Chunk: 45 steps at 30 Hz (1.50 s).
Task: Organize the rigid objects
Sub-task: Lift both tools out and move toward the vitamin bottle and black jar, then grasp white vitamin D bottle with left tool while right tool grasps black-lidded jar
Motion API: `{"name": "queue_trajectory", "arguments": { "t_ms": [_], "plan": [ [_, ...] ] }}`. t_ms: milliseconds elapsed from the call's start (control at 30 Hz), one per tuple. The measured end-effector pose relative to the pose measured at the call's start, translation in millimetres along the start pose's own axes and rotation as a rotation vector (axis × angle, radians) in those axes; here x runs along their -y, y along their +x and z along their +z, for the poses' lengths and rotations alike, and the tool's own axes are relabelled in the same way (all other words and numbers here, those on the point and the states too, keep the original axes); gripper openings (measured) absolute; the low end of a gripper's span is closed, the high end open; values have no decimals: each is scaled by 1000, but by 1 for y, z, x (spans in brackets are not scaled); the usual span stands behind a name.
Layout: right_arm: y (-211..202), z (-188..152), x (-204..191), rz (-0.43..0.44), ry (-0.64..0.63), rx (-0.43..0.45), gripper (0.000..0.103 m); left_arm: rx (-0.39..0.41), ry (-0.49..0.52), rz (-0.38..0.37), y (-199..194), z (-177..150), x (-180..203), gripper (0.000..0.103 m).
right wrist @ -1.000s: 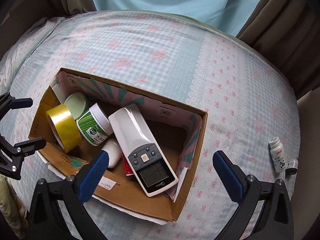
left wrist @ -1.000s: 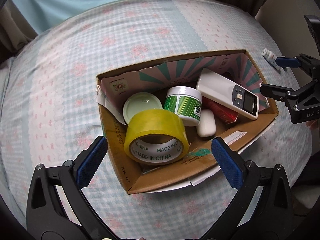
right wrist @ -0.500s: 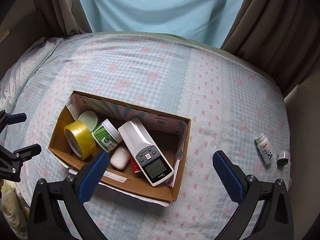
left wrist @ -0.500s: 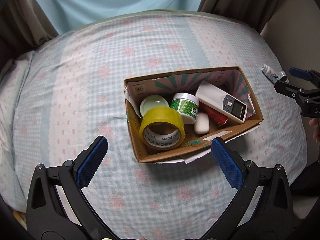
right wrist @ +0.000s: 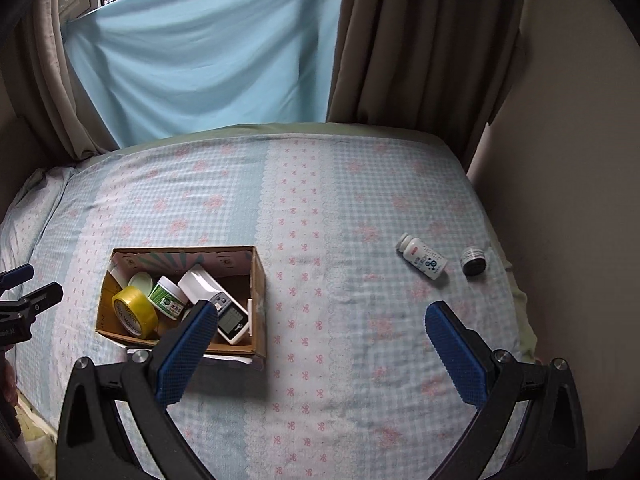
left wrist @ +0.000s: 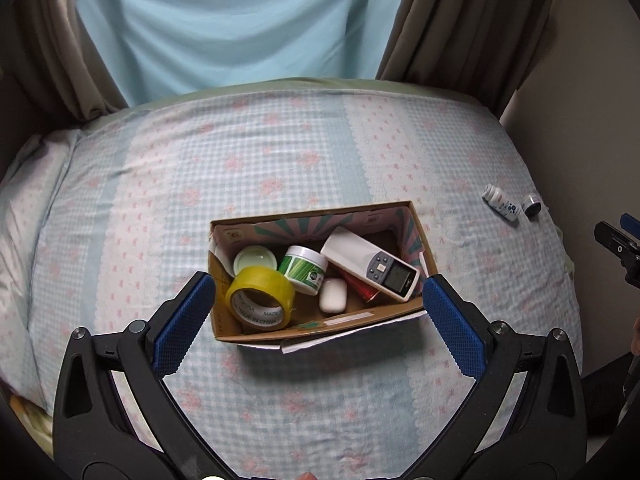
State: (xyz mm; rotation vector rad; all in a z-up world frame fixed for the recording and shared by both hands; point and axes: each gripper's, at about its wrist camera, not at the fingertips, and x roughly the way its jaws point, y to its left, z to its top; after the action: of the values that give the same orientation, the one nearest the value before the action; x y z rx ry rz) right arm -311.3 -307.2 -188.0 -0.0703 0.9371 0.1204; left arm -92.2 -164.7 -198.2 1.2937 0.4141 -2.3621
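A cardboard box (left wrist: 420, 236) (right wrist: 260, 280) sits on the bed. It holds a yellow tape roll (left wrist: 260, 296) (right wrist: 134, 312), a green-labelled jar (left wrist: 304, 268) (right wrist: 168, 300), a pale green lid (left wrist: 254, 258), a white remote (left wrist: 370, 268) (right wrist: 212, 296), a white soap-like case (left wrist: 333, 301) and a red item (left wrist: 360, 288). A white pill bottle (left wrist: 502, 207) (right wrist: 422, 258) and a small dark jar (left wrist: 532, 205) (right wrist: 473, 261) lie on the bed at the far right. My left gripper (left wrist: 318, 332) is open and empty, high above the box. My right gripper (right wrist: 320, 344) is open and empty, right of the box.
The bed has a blue and pink checked sheet (right wrist: 320, 208). Brown curtains (right wrist: 420, 40) and a light blue cloth (right wrist: 200, 60) hang behind it. A beige wall (right wrist: 560, 160) borders the bed's right edge.
Both grippers have risen and pulled back from the box, which looks much smaller. The right gripper has shifted right, bringing the pill bottle and dark jar more into view.
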Motion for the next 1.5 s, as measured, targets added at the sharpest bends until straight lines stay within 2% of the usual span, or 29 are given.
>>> {"name": "queue_trajectory", "arguments": {
  "t_ms": [167, 333, 600, 767, 900, 1067, 1300, 1500],
  "plan": [
    [-11, -5, 60, -48, 53, 27, 103, -7, 8, -4, -2, 8, 50, 103],
    [1, -7, 119, -46, 91, 11, 103, -14, 1, -30, 4, 9, 113, 103],
    [34, 7, 203, -2, 135, -13, 103, -97, -10, -92, 43, 18, 218, 103],
    [62, 23, 248, 25, 169, -28, 103, -146, -54, -138, 74, 34, 270, 103],
    [89, 36, 277, 34, 172, -50, 103, -181, -114, -179, 108, 51, 303, 103],
    [131, 46, 298, 49, 140, -82, 103, -248, -176, -187, 159, 68, 336, 103],
    [199, 42, 318, 82, 110, -130, 103, -317, -207, -137, 240, 88, 377, 103],
    [257, 26, 322, 116, 79, -161, 103, -413, -350, -115, 327, 88, 395, 99]
  ]
}}
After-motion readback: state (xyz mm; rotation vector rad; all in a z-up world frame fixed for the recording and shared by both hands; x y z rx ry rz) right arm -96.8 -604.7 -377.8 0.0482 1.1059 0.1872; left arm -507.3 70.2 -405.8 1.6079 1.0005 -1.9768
